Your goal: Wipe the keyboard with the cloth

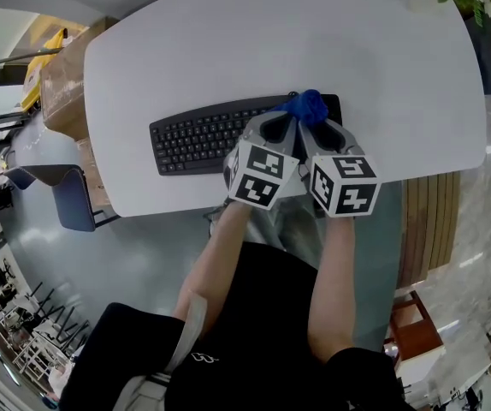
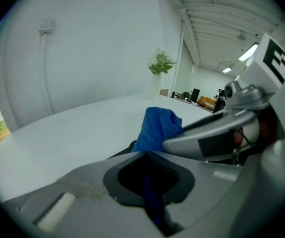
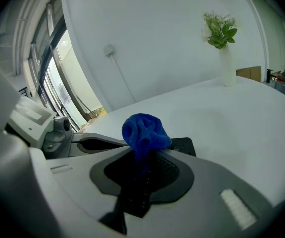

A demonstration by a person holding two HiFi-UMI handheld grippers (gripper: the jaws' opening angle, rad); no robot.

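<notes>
Both pairs of jaws are pressed together on the same crumpled blue fabric cloth point(image 1: 308, 105). In the left gripper view, a strip of the cloth point(image 2: 157, 125) runs down between the closed jaws of the left gripper point(image 2: 145, 157), and the rest bunches up above their tips. In the right gripper view, the right gripper point(image 3: 142, 155) pinches the cloth point(image 3: 143, 130) the same way, with a rounded wad standing above the jaw tips.

From the head view, the left gripper point(image 1: 286, 122) and right gripper point(image 1: 316, 127) sit side by side, almost touching, with their tips converging on the cloth. Each is held by a bare forearm. They are over the right end of the flat black computer keyboard point(image 1: 203, 139), which lies near the front edge of the rounded white tabletop point(image 1: 271, 32). The cloth is at the keyboard's far right corner; whether it touches the keys cannot be told. A corner of the keyboard point(image 3: 183, 145) shows just behind the cloth in the right gripper view.

A slim white vase of green leaves point(image 3: 225, 53) stands well apart, near the far edge of the tabletop. A brown cardboard box point(image 1: 66, 75) sits beside the tabletop's left end.
</notes>
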